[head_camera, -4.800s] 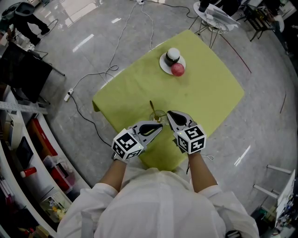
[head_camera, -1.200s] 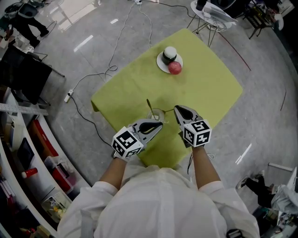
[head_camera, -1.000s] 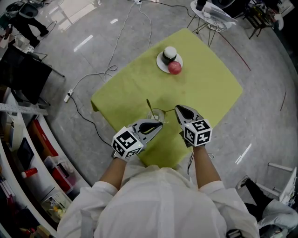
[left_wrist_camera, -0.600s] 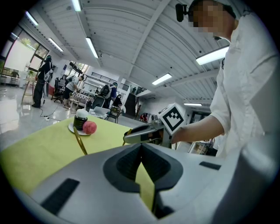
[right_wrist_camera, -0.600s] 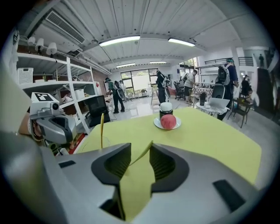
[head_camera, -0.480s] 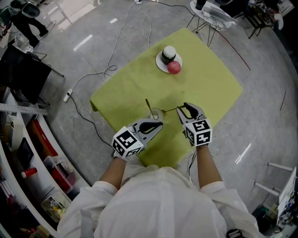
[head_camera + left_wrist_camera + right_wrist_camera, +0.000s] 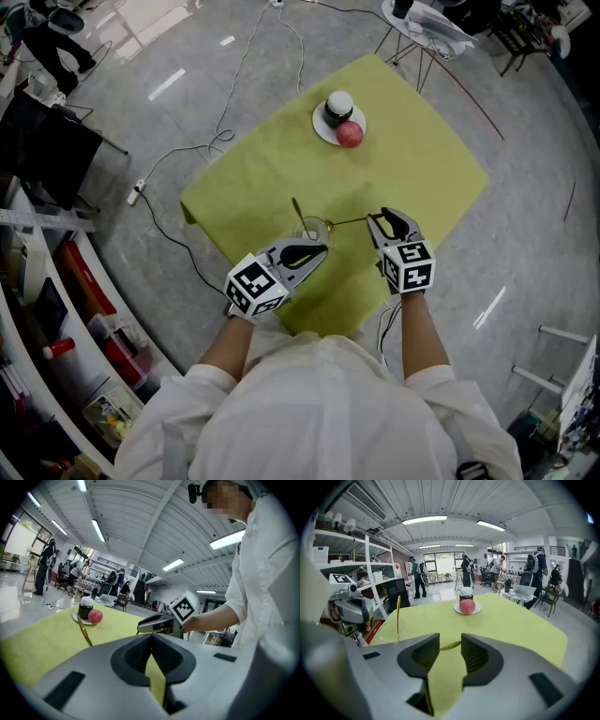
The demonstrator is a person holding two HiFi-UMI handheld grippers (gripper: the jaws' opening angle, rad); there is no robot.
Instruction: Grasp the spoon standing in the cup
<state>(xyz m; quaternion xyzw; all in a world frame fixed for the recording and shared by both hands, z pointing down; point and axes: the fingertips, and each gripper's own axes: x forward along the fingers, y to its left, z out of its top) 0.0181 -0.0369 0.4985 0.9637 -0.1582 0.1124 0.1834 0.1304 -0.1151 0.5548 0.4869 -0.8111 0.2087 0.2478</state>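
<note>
Currently the grasp is not made: the spoon [image 7: 298, 214] stands free in the cup [image 7: 315, 230] on the table [image 7: 412, 150]. Your right tool [image 7: 384, 218] has just been opening; its jaws stand apart, with only the tip of a flat-lying gold utensil [image 7: 349, 222] between them, unpressed. The spoon is near, to its left. Your left tool [image 7: 319, 251] is clenched, empty, beside the cup

Table [image 7: 412, 141] is covered in yellow-green, spoon [image 7: 297, 212] is finished in gold, apple [image 7: 350, 134] is coloured red on a white plate [image 7: 322, 126], and the left cube [image 7: 255, 286] and right cube [image 7: 409, 266] are patterned black-and-white.
</note>
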